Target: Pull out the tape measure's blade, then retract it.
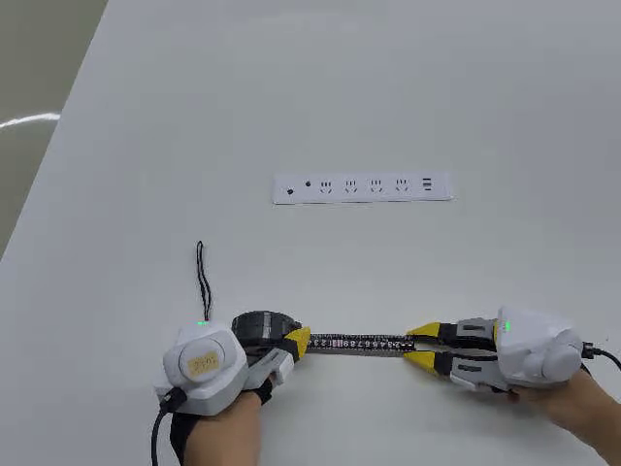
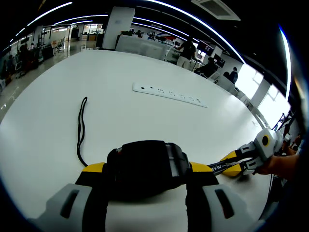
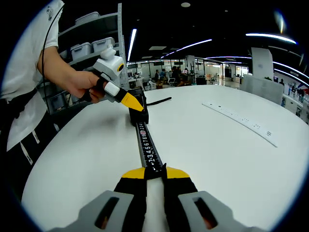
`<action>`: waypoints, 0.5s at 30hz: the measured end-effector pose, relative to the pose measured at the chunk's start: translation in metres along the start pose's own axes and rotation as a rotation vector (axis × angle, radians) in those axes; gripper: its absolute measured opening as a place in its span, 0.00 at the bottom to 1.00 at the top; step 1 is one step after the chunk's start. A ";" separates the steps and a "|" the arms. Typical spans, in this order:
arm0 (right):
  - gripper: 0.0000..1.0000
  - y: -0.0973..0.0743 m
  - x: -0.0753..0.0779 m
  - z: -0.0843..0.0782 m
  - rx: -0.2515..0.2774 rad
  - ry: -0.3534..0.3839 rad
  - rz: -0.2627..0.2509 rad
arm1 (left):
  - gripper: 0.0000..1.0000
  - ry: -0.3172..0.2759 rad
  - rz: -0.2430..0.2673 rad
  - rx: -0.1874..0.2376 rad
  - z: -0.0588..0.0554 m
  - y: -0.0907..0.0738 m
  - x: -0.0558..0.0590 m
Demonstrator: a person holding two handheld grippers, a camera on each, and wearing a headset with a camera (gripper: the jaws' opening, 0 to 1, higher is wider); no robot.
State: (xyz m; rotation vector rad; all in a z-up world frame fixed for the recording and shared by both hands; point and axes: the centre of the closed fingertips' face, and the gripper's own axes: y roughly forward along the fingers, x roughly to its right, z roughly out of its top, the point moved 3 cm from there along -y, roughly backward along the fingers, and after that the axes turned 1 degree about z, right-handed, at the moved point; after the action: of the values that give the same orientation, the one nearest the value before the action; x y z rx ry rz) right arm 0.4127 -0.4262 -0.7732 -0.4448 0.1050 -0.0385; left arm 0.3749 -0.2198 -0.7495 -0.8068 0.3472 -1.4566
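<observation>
- Tape measure [image 1: 260,331], black case, sits on the white table [image 1: 291,97] near the person's edge, left of centre in the head view.
- Left gripper [image 1: 291,346]: yellow-tipped jaws clamped on the case from either side. In the left gripper view the case [image 2: 147,166] sits squarely between the two jaws.
- Blade [image 1: 359,344] is drawn part-way out, running straight from the case towards the right gripper [image 1: 423,348], low over the table top. Numbers along it are readable in the right gripper view [image 3: 147,145].
- Right gripper: jaws pinched together on the blade's free end, tips meeting over it [image 3: 155,173].
- The two grippers face each other along the blade, apart, with the drawn-out length between them. Each is held in one hand, the left hand [image 1: 225,432] and the right hand [image 1: 572,400].
- Thin black cord [image 1: 203,277] trails from the case end away across the table, in a narrow loop.
- White power strip [image 1: 362,187] lies flat further out on the table, well apart from the tape measure and roughly parallel to the blade.
- From the left gripper view, the right gripper [image 2: 237,162] comes in at the right edge, with the blade [image 2: 218,167] reaching it.
</observation>
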 end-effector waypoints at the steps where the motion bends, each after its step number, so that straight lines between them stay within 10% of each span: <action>1: 0.11 0.000 0.000 -0.001 0.001 0.003 0.001 | 0.63 0.001 0.000 0.000 0.000 0.000 0.000; 15: 0.11 0.010 -0.007 0.007 0.023 0.027 0.014 | 0.63 0.001 -0.003 -0.001 -0.001 0.000 0.000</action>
State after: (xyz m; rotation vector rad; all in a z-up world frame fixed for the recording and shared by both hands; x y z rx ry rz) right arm 0.4070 -0.4144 -0.7708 -0.4211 0.1341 -0.0322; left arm 0.3743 -0.2201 -0.7497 -0.8079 0.3473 -1.4598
